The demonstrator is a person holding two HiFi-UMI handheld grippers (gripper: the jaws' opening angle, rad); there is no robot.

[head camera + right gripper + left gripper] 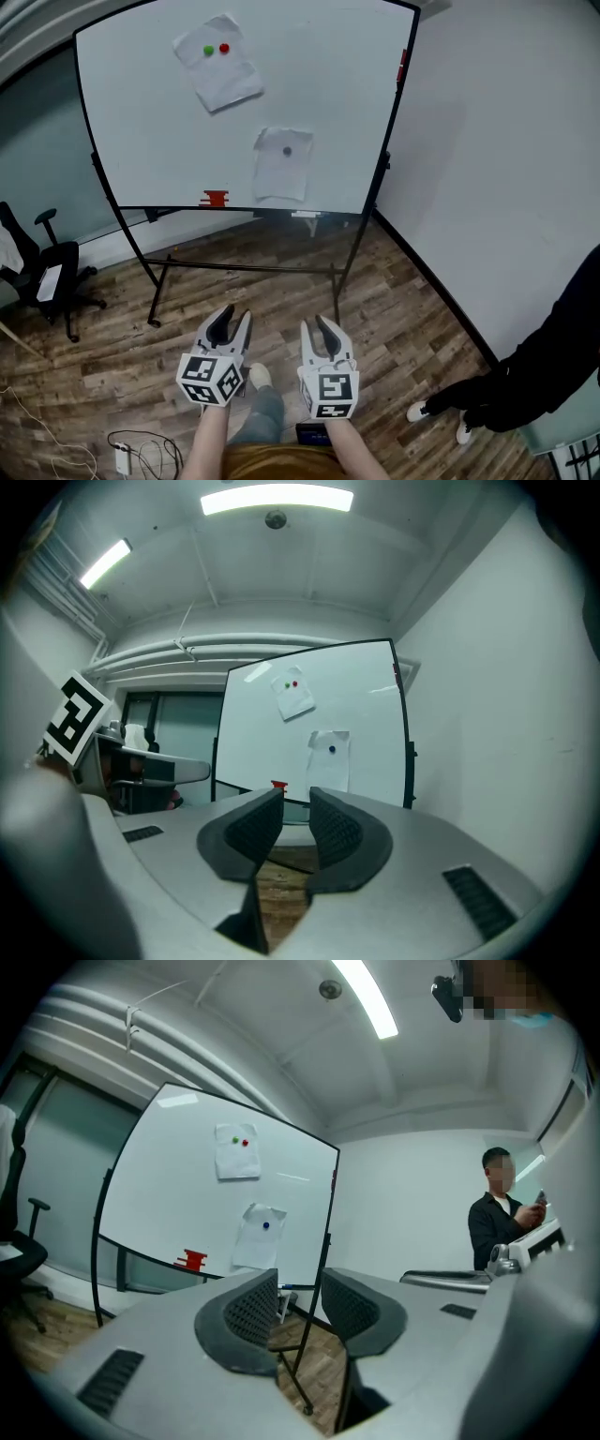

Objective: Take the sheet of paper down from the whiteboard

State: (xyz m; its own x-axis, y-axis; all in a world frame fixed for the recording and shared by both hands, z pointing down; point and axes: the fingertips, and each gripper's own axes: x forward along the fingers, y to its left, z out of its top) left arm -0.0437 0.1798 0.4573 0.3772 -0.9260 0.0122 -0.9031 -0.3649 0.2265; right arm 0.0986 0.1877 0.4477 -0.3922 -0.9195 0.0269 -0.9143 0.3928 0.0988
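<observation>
A whiteboard [141, 122] on a rolling stand faces me. Two sheets hang on it. The upper sheet [225, 82] is tilted and held by a green and a red magnet. The lower sheet [283, 173] hangs under one dark magnet. My left gripper [232, 321] and right gripper [319, 330] hover side by side over the wood floor, well short of the board, both open and empty. In the left gripper view the left gripper [300, 1302] points toward the lower sheet [258, 1241]. The right gripper [296, 822] also faces the lower sheet [330, 761].
A red object [214, 198] lies on the board's tray. The stand's crossbar [244, 269] and legs stand between me and the board. An office chair [52, 272] is at the left, a person in black [553, 366] at the right, cables [131, 450] on the floor.
</observation>
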